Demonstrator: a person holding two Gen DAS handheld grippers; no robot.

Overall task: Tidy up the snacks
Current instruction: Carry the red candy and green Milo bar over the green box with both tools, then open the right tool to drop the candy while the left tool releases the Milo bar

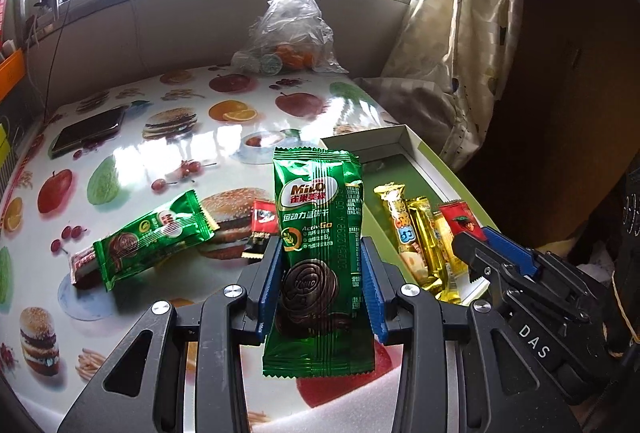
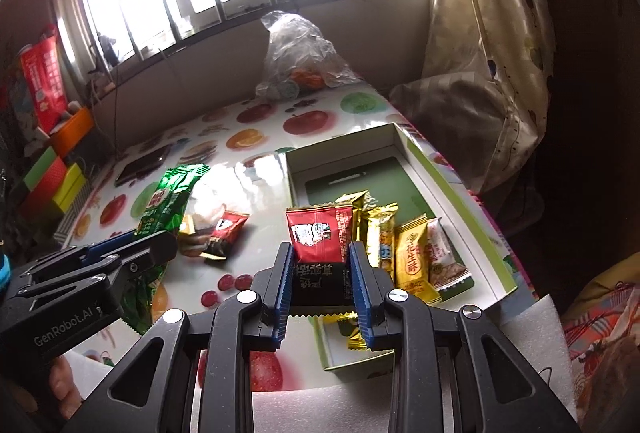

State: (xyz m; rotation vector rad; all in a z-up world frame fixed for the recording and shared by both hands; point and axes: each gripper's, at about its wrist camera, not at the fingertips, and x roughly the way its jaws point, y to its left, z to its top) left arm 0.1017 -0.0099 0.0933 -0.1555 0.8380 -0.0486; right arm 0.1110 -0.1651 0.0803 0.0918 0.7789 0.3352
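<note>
My left gripper (image 1: 322, 285) is shut on a green Milo biscuit packet (image 1: 318, 233), held upright above the table. My right gripper (image 2: 320, 281) is shut on a red and black snack packet (image 2: 320, 253), held over the near left edge of the green and white box (image 2: 460, 193). Several gold and yellow snack bars (image 2: 408, 253) lie in the box's near end. On the table lie a second green Milo packet (image 1: 156, 241) and a small red packet (image 1: 262, 229). In the left wrist view the right gripper (image 1: 476, 257) shows beside the box (image 1: 420, 153).
A fruit-and-burger patterned cloth (image 1: 180, 137) covers the table. A dark phone (image 1: 88, 131) lies at its far left. A clear plastic bag (image 1: 288, 33) with fruit stands at the back by the window wall. A curtain (image 1: 460, 33) hangs at the right. Coloured boxes (image 2: 52, 181) stack at the left.
</note>
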